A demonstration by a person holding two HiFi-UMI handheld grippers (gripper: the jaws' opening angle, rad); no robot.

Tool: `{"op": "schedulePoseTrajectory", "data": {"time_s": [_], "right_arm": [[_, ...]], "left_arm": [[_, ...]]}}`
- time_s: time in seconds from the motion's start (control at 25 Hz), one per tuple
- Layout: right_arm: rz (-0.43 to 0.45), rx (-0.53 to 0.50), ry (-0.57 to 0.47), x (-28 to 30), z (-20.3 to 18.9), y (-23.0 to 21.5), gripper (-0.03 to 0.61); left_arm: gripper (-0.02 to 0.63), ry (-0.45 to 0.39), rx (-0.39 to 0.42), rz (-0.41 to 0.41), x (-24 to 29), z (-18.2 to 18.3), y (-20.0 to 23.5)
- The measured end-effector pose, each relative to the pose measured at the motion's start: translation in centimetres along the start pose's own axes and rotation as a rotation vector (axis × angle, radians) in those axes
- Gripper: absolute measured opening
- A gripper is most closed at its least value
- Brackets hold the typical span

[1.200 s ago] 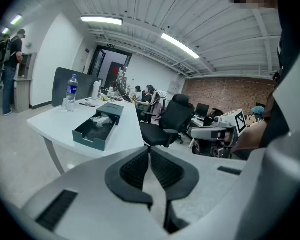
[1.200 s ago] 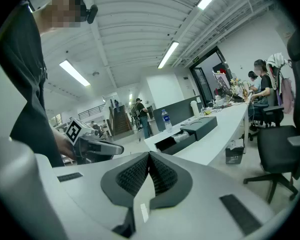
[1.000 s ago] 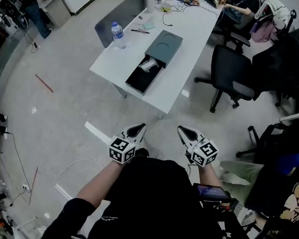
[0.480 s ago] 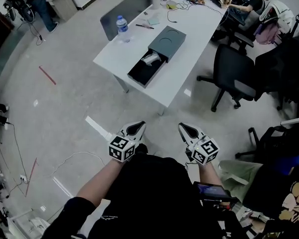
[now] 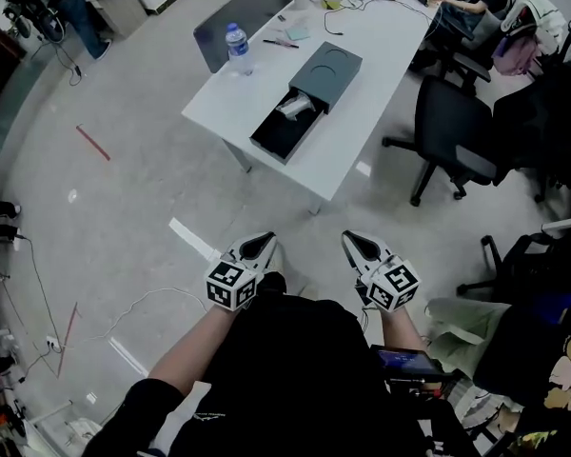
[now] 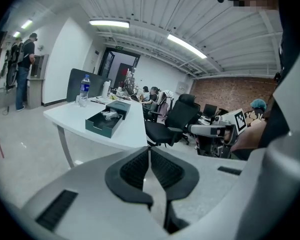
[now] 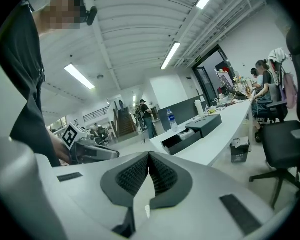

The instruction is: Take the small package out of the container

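Room: open office with a pale grey polished floor (image 5: 124, 208); black office chairs (image 5: 452, 131), at least two, along the table's right side; people seated at its far end
Surface: one long white table (image 5: 238, 98); pens, papers and cables lie toward its far end
Counts: one water bottle (image 5: 236, 48) near the table's left edge; one dark container (image 5: 328, 74); one small package (image 5: 295, 108); two grippers
Task thing: the container's drawer is pulled out toward the near table edge; the pale small package lies inside it, at the end next to the sleeve
Left gripper (image 5: 259, 247): jaws pressed together with nothing between them; held over the floor in front of the person's body, well apart from the table
Right gripper (image 5: 354, 243): jaws likewise clenched and empty; just beside the left one
Head view only: red strip (image 5: 93, 143) lying on the floor; the circle on the container's top
Left gripper view only: brick wall (image 6: 230, 91) behind the chairs; a standing person (image 6: 22, 64) at a counter
Right gripper view only: staircase (image 7: 123, 120) in the far background
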State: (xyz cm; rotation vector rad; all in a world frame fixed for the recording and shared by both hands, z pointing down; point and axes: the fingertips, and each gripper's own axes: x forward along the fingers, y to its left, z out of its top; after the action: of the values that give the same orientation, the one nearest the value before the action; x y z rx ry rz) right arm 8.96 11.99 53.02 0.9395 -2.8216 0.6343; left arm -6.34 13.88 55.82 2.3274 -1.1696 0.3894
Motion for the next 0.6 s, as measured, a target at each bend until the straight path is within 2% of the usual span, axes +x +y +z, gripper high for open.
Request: {"op": "schedulePoseTrajectory", "data": {"time_s": [0.28, 0.6], "right_arm": [[-0.055, -0.022, -0.018, 2.9, 1.9, -0.6, 0.026], [-0.135, -0.019, -0.031, 6.5, 3.5, -1.2, 0.026]], "left_arm": [[0.021, 0.000, 0.069, -0.063, 1.4, 2.8, 2.7], [0.021, 0.013, 0.092, -0.125, 2.5, 5.0, 6.7]]}}
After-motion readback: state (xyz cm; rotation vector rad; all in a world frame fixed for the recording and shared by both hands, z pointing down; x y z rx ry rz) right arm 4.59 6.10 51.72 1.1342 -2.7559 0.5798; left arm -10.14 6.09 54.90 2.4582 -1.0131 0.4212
